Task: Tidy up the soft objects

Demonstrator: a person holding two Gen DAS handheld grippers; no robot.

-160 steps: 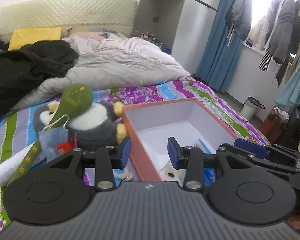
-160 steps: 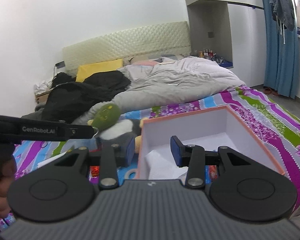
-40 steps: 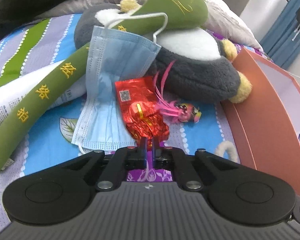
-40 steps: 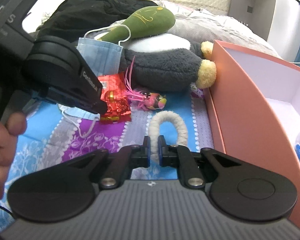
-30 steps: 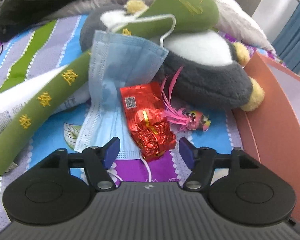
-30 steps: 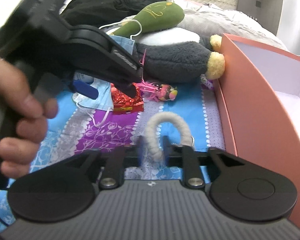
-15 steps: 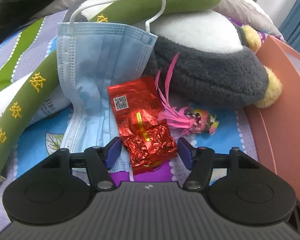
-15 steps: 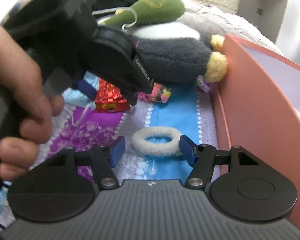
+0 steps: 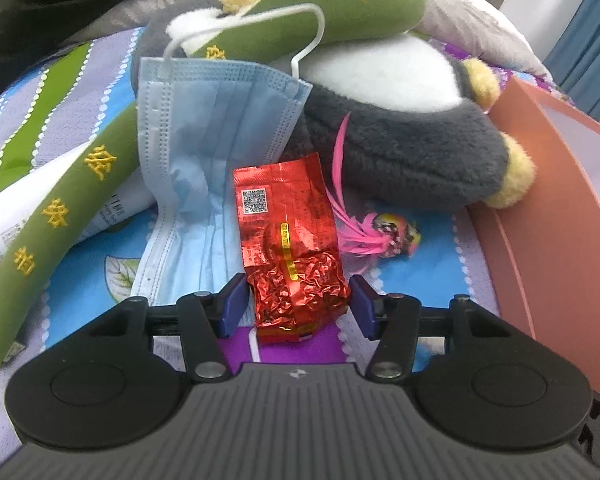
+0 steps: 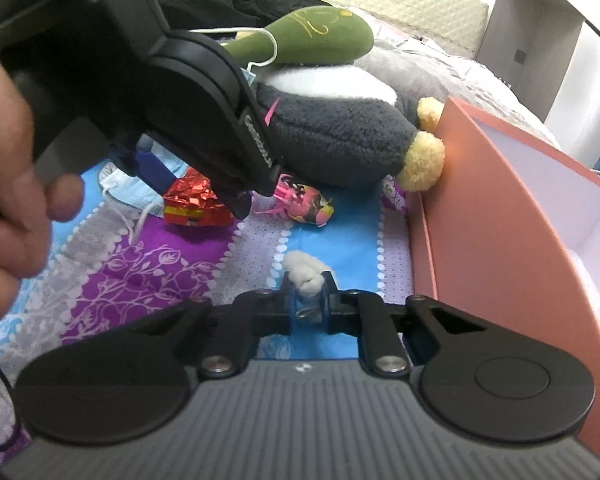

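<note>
green plush [image 9: 60,216]: a long green soft toy with yellow stitched characters, lying slantwise at the far left of the left wrist view, its head end resting on top of the penguin.
face mask [image 9: 212,148]: pale blue, draped down from the green plush onto the bed sheet [image 9: 80,280], one white ear loop arching over the plush.
left hand-held gripper [image 9: 298,306]: its jaws are spread and closing, one blue pad on each side of the foil packet's crumpled lower end, neither pad pressing it as far as the view shows; a person's hand [image 10: 16,184] carries it.
red foil packet [image 9: 290,248]: flat on the sheet, partly over the mask's lower edge, a printed square code near its top.
feather toy [image 9: 384,236]: small, bright pink, just right of the packet, in front of the penguin.
penguin plush [image 9: 400,148]: grey and white with yellow feet, lying on its side, one foot touching the box wall.
white fluffy ring [image 10: 306,274]: on the sheet beside the box, squeezed narrow.
right hand-held gripper [image 10: 308,306]: closing, pads pinching the white fluffy ring.
box [image 10: 496,216]: salmon outside, white inside, open-topped, at the right edge on the bed.
</note>
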